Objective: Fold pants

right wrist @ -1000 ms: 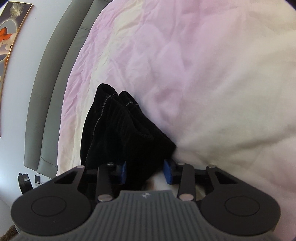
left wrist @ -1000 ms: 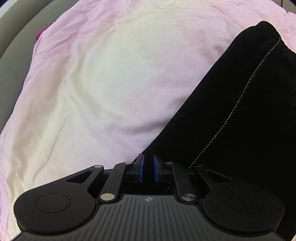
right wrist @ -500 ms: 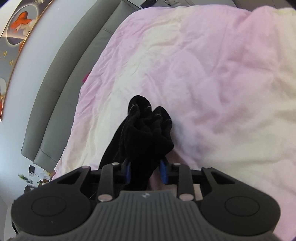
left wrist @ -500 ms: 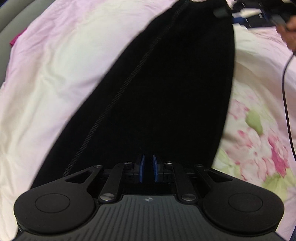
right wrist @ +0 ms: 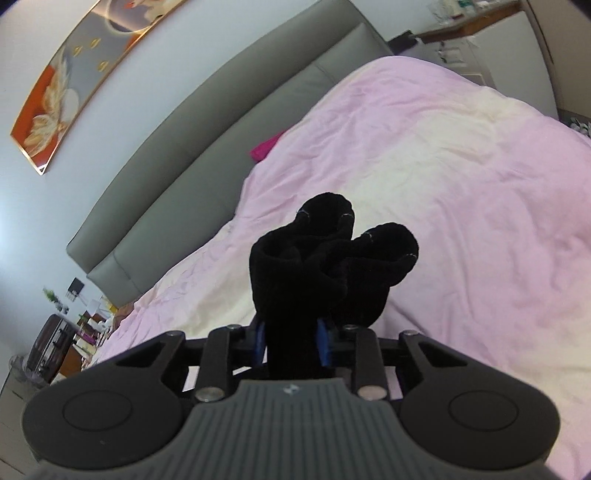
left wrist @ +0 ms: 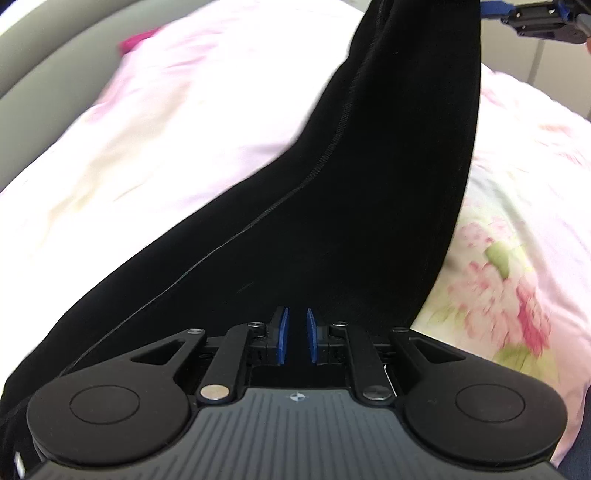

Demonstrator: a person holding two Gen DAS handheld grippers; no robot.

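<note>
The black pants (left wrist: 369, 184) hang stretched in the air above the bed, from my left gripper (left wrist: 294, 339) up to my right gripper (left wrist: 532, 18) at the top right of the left wrist view. My left gripper is shut on one end of the pants. In the right wrist view my right gripper (right wrist: 291, 341) is shut on the bunched leg cuffs (right wrist: 332, 258), which stick up past the blue pads (right wrist: 323, 343).
A pink and cream duvet (right wrist: 443, 184) covers the bed, with a floral part (left wrist: 517, 295) at the right. A grey padded headboard (right wrist: 221, 122) runs behind, with a magenta item (right wrist: 266, 146) beside it. A cluttered nightstand (right wrist: 74, 325) stands at the left.
The right gripper closed on the leg cuffs and lifted them off the bed. The left gripper lifted its end too. The pants now hang stretched between both grippers.
</note>
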